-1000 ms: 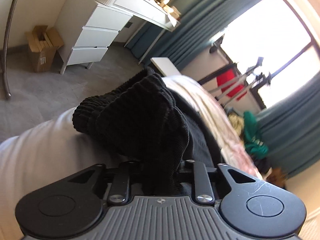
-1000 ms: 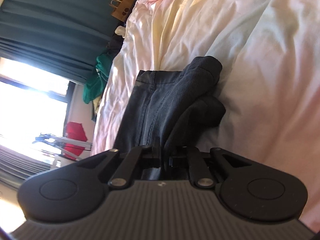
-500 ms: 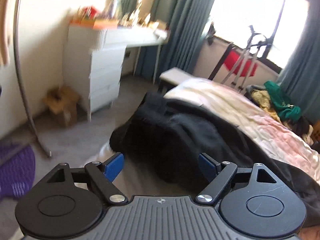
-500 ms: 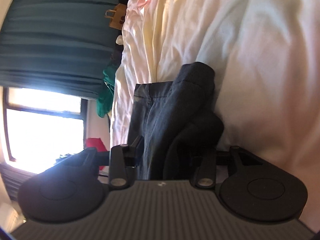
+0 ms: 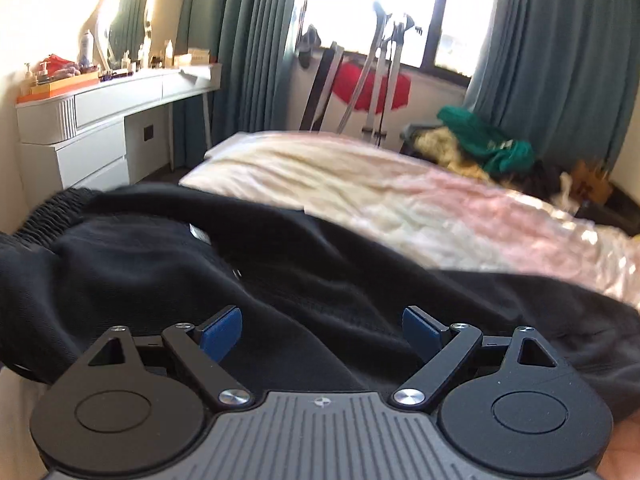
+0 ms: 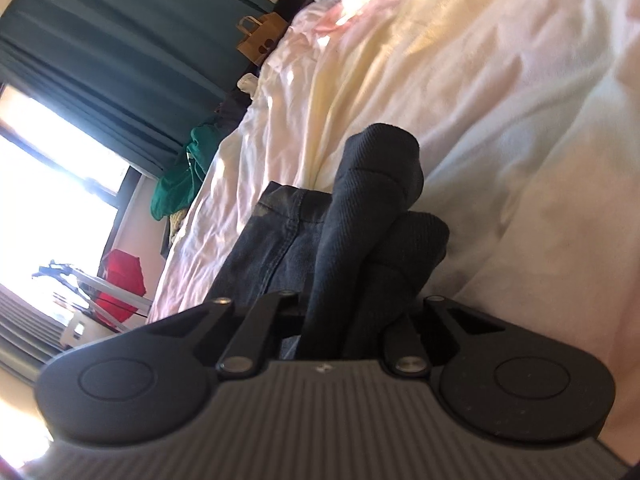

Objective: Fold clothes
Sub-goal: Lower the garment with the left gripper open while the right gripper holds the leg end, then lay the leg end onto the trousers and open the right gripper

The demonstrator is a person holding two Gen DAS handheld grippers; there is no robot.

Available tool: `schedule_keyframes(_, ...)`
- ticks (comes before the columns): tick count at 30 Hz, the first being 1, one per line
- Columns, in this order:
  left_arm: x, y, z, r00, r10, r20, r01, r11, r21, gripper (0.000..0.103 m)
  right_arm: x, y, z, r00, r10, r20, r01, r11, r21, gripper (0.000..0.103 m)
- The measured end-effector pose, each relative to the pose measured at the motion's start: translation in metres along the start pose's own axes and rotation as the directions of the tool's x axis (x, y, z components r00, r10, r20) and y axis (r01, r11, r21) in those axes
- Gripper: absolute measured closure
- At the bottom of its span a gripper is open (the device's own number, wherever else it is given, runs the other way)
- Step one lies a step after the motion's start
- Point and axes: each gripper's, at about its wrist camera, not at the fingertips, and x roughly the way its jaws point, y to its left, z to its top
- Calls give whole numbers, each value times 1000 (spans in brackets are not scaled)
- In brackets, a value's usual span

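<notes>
In the left wrist view a black garment (image 5: 160, 264) with a ribbed hem lies spread over the near side of the bed (image 5: 360, 184). My left gripper (image 5: 320, 328) hovers just above it. Its jaws are opening, the blue pads (image 5: 222, 334) stand wide apart, and only loose cloth lies below them. In the right wrist view the same dark garment (image 6: 272, 248) shows a stitched seam and a ribbed cuff (image 6: 372, 184) folded double. My right gripper (image 6: 336, 320) is closing, and the ribbed cuff is pinched between its fingers.
A white dresser (image 5: 92, 128) with bottles and a mirror stands at the left wall. A green clothing pile (image 5: 484, 140) and a red item behind a metal stand (image 5: 372, 84) sit under the window. A paper bag (image 6: 256, 36) stands beside the bed's far end.
The left gripper let go of the ribbed cloth, opened wide, rolled level and swung across the garment. The right gripper opened briefly and shut again on the cuff.
</notes>
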Motion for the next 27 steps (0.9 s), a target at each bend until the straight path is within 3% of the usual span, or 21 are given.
schedule_keyframes(3,38,-6,-17,999,2,-52,-1,1000,16,14,-3,9,-1,1000,1,30,2,997,-74,90)
schedule_keyframes(7,61,-15,-37,994,59,-90,-45,987,156,14,-9,32,-3,996,7,85,12,974,-226,90)
schedule_keyframes(9,69,-22,-44,990,83,-115,-56,973,222,14,-17,53,-7,991,16,130,29,940,-339,90)
schedule_keyframes(11,74,-22,-47,990,83,-113,-56,974,220,13,-26,80,-14,984,42,173,41,892,-450,90)
schedule_keyframes(15,76,-17,-45,991,58,-117,-32,978,207,12,-48,139,-42,963,126,238,69,741,-668,90)
schedule_keyframes(19,72,-13,-42,993,38,-115,-16,981,192,12,-73,197,-90,942,257,216,39,556,-830,90)
schedule_keyframes(24,59,-1,-34,996,-11,-86,23,991,135,13,-107,253,-173,910,403,95,-46,327,-944,90)
schedule_keyframes(27,47,10,-23,999,-26,-40,29,997,78,13,-119,267,-229,900,435,-26,-138,227,-964,90)
